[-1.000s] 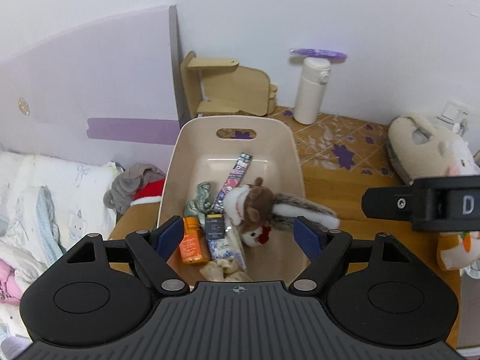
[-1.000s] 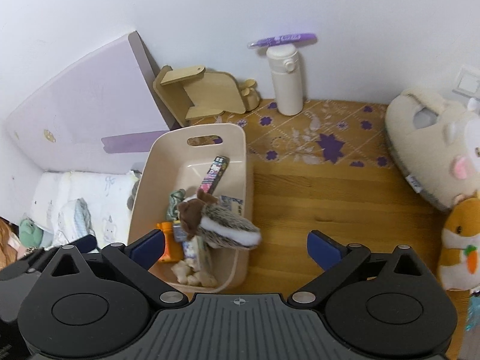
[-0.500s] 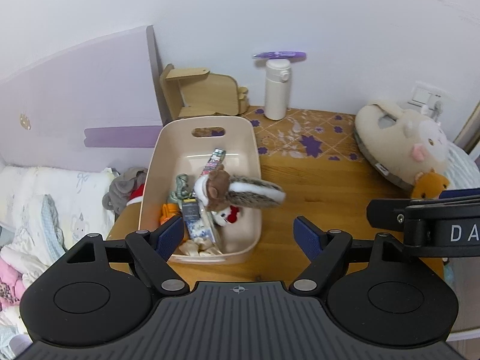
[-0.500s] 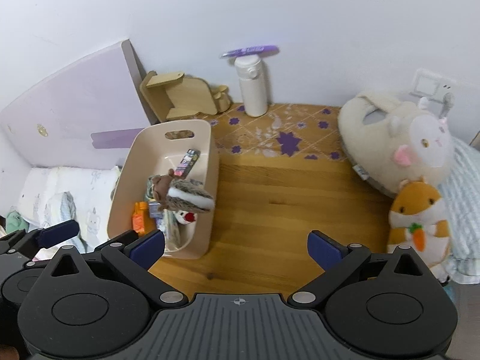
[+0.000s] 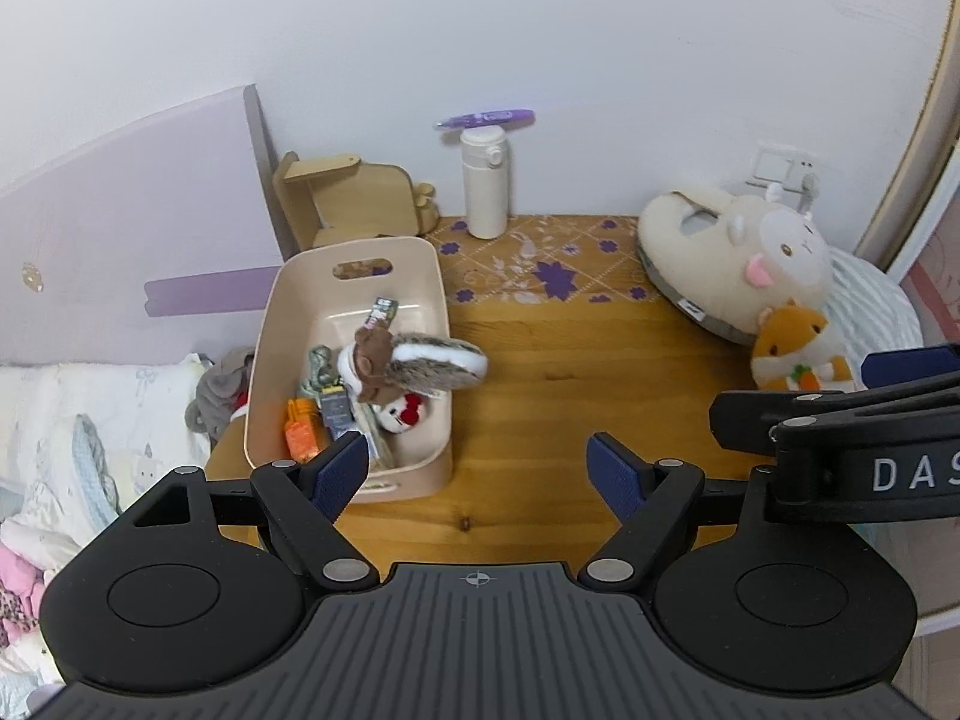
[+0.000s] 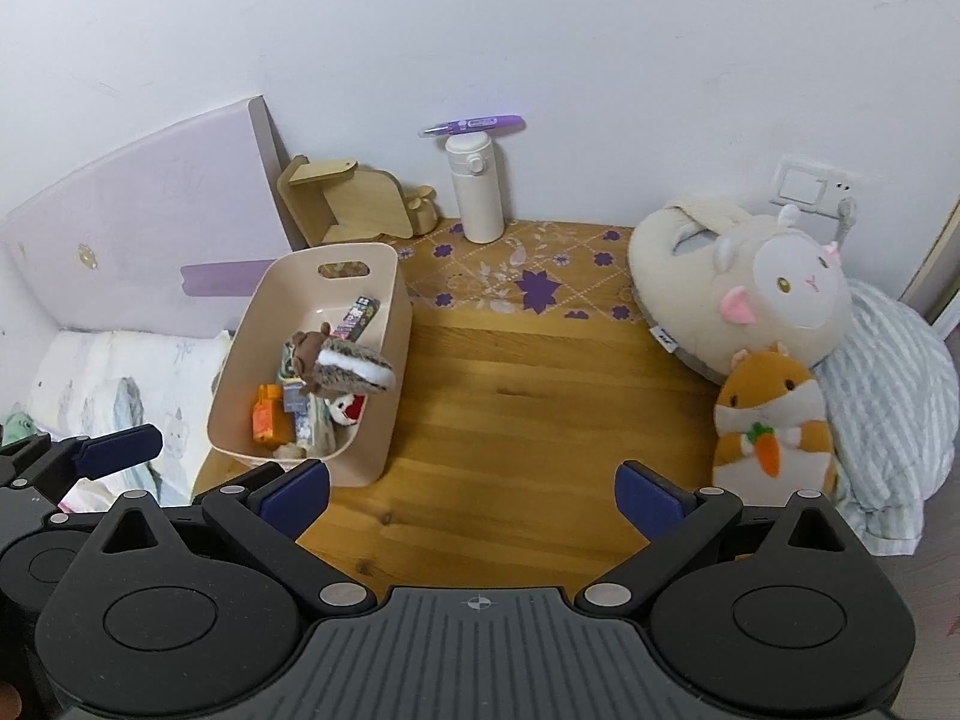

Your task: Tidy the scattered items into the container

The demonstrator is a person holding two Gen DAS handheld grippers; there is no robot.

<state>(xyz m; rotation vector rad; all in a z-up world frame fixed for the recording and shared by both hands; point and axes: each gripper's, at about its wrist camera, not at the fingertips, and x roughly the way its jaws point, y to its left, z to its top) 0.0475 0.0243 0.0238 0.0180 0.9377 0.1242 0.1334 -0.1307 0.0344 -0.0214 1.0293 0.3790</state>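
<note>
A beige container (image 5: 420, 264) (image 6: 384, 276) stands at the left of the wooden table. It holds a brown squirrel plush (image 5: 414, 363) (image 6: 345, 363) with its tail over the right rim, an orange bottle (image 5: 300, 438) (image 6: 264, 420), a small red-and-white plush (image 5: 408, 411), a patterned box (image 5: 381, 315) (image 6: 357, 318) and other small items. My left gripper (image 5: 477, 471) is open and empty, high above the table near the container's front right corner. My right gripper (image 6: 471, 495) is open and empty, right of the container.
A white bottle (image 5: 485, 183) (image 6: 474, 189), with a purple pen (image 5: 486, 118) on top, and a wooden stand (image 5: 354, 198) sit at the wall. A sheep plush (image 6: 750, 294) and orange hamster plush (image 6: 771, 420) lie at the right. Bedding (image 5: 72, 420) lies left of the table.
Both grippers have pulled up and back from the container, so more of the table shows. Both stayed open and empty. The squirrel plush lies unmoved in the container.
</note>
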